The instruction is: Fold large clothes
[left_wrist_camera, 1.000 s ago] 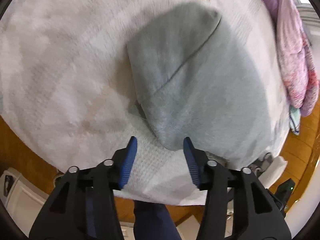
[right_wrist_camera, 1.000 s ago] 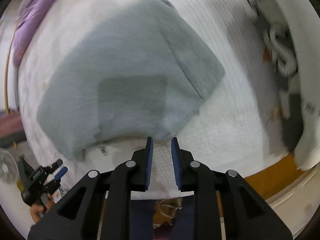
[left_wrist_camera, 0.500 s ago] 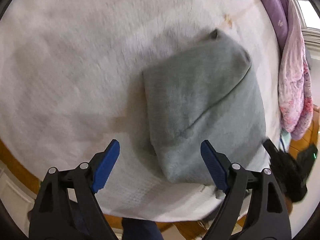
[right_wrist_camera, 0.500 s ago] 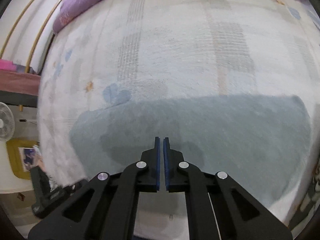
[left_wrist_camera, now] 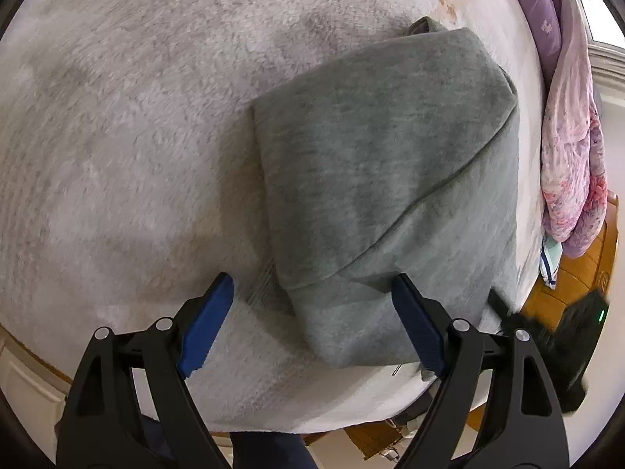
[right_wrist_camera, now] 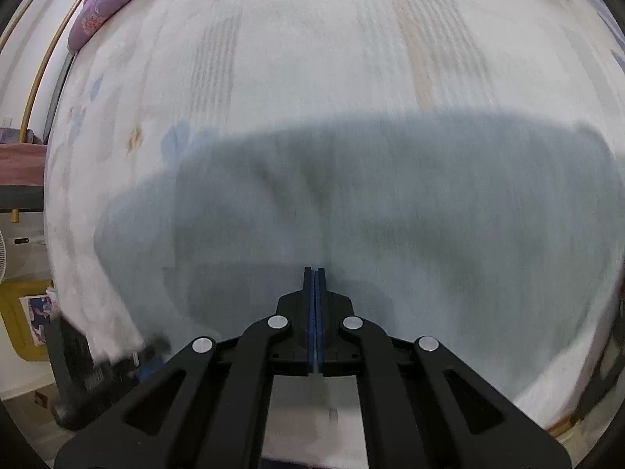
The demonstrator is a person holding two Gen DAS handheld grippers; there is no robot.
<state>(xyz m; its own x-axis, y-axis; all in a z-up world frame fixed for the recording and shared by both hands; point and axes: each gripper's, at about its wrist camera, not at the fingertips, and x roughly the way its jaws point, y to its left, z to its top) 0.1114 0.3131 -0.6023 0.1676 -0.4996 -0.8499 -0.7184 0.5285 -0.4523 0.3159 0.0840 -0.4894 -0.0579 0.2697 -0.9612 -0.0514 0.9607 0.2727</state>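
Our left tongs (left_wrist_camera: 308,305) are spread wide, straddling the near corner of the folded grey garment (left_wrist_camera: 390,179) on the bed (left_wrist_camera: 117,136), gripping nothing. Our right tongs (right_wrist_camera: 314,285) are fully closed, empty, above the garment.

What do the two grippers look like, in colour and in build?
Both are alike. The left gripper has black plastic arms with cut-out openings, round silver rivets at the joints, and blue ribbed pads on its two fingers. The right gripper has the same black frame, silver rivets and blue pads. No cables, markings or sleeves show.
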